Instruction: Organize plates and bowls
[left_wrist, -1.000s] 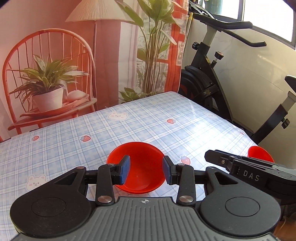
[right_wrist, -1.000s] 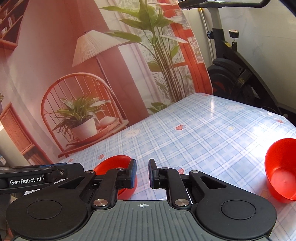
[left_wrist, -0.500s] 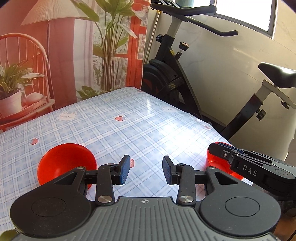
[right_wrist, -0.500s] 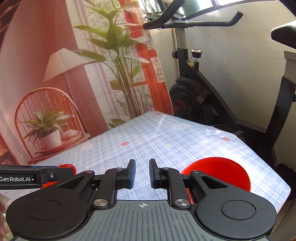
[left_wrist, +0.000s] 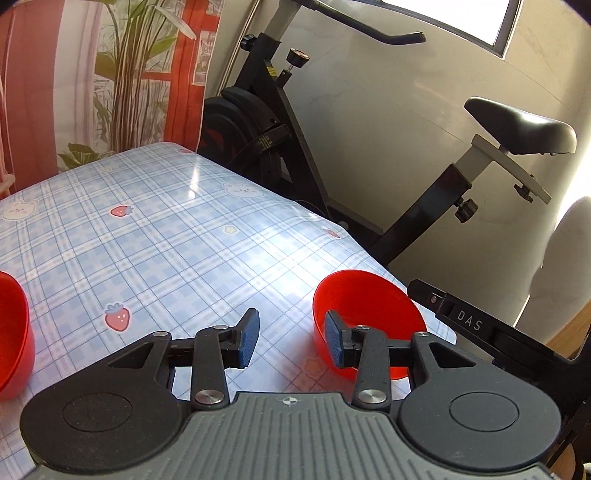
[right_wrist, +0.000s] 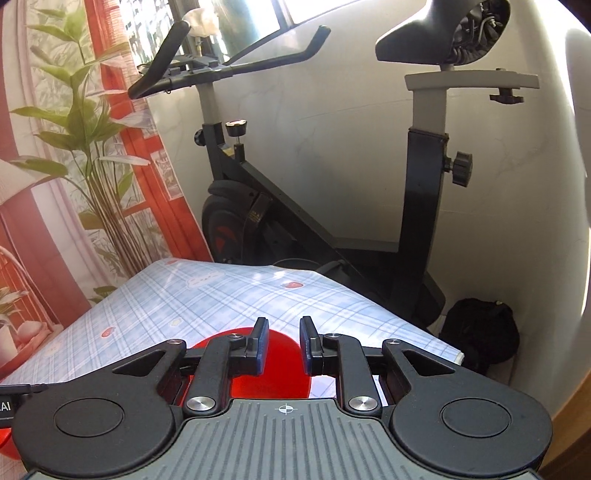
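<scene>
A red bowl (left_wrist: 369, 310) stands near the table's right edge. My left gripper (left_wrist: 290, 343) is open and empty, with its right finger in front of that bowl's near rim. A second red bowl (left_wrist: 13, 332) shows at the left edge of the left wrist view. In the right wrist view my right gripper (right_wrist: 283, 349) is open with a narrow gap, hovering over the right red bowl (right_wrist: 273, 373), which lies partly hidden beneath its fingers. It holds nothing.
The table (left_wrist: 155, 229) has a blue plaid cloth with strawberries and bears. An exercise bike (left_wrist: 332, 155) stands close beyond the table's right edge (right_wrist: 406, 325). A black bag (right_wrist: 480, 332) lies on the floor. A printed backdrop (right_wrist: 74, 166) hangs behind.
Both grippers have swung to the right. The left bowl slid to the left edge of the left wrist view. The right bowl now lies under the right gripper.
</scene>
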